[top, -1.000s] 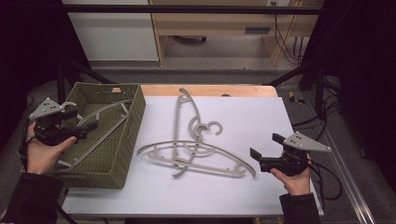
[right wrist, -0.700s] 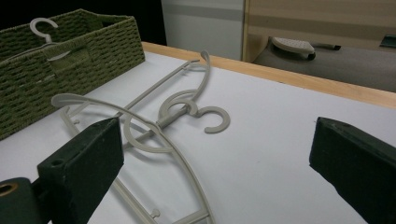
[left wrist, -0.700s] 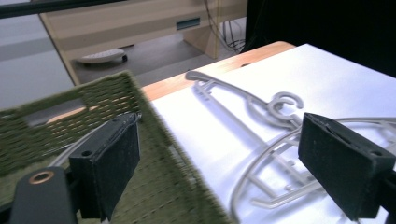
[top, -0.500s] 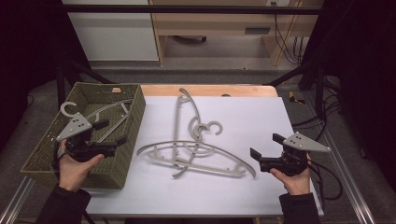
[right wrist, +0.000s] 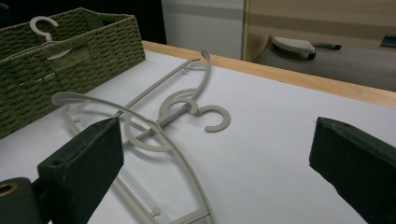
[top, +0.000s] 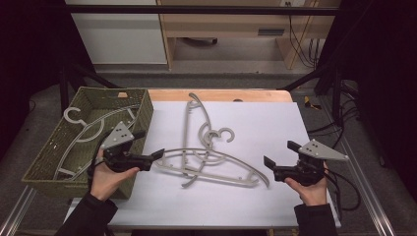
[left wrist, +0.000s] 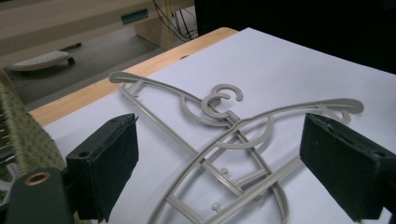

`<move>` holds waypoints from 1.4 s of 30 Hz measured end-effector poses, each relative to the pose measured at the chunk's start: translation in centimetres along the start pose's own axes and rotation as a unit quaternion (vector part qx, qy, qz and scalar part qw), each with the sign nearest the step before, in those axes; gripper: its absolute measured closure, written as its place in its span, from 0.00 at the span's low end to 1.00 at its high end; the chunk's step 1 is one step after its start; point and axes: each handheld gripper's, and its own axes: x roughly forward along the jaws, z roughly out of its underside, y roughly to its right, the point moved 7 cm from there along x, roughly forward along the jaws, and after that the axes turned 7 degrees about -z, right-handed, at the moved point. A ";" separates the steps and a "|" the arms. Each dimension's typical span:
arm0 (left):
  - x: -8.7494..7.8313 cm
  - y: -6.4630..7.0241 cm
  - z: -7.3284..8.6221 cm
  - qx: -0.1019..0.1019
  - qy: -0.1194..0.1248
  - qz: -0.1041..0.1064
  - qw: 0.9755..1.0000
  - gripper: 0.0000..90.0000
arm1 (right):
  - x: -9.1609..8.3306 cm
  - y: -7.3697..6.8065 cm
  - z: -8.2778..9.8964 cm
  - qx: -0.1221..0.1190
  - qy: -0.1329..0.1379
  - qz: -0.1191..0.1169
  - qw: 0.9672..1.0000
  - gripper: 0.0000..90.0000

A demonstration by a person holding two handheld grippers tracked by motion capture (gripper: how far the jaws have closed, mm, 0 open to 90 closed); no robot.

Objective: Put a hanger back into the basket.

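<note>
Grey plastic hangers (top: 187,123) lie tangled in the middle of the white table top. Another grey hanger (top: 91,125) lies inside the green woven basket (top: 49,147) at the left. My left gripper (top: 150,143) hovers open and empty at the basket's near right corner, pointing at the pile's left end. In the left gripper view the crossed hangers (left wrist: 243,122) lie on the table beyond the spread jaws of the left gripper (left wrist: 229,163). My right gripper (top: 280,153) is open and empty just right of the pile. In its own view the right gripper (right wrist: 219,172) faces a hanger's hook (right wrist: 215,119).
The basket (right wrist: 70,60) stands along the table's left side, its rim higher than the table top. A wooden strip (top: 221,94) borders the table's far edge. Bare white surface lies at the far right and along the near edge. Cables (top: 344,182) trail off the right side.
My left gripper has moved from over the basket's left part to the right and nearer, ending at the basket's right wall beside the pile. The right gripper has stayed in place.
</note>
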 end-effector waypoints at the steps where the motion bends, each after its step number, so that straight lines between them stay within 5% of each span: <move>1: 0.3 0.2 -0.1 0.003 -0.003 0.002 1.000 0.13 | 0.0 0.0 0.0 0.000 0.000 0.000 1.000 0.04; 13: 6.1 2.3 0.2 0.049 -0.079 0.039 0.995 0.18 | 0.0 -0.1 0.1 -0.003 -0.001 -0.001 1.000 0.04; 30: 12.5 2.4 0.8 0.099 -0.163 0.063 0.980 0.32 | 0.0 -0.1 0.0 -0.003 0.000 -0.004 1.000 0.04; 42: 15.8 2.2 2.2 0.094 -0.185 0.072 0.976 0.43 | 0.0 -0.1 0.0 -0.003 0.000 -0.007 1.000 0.04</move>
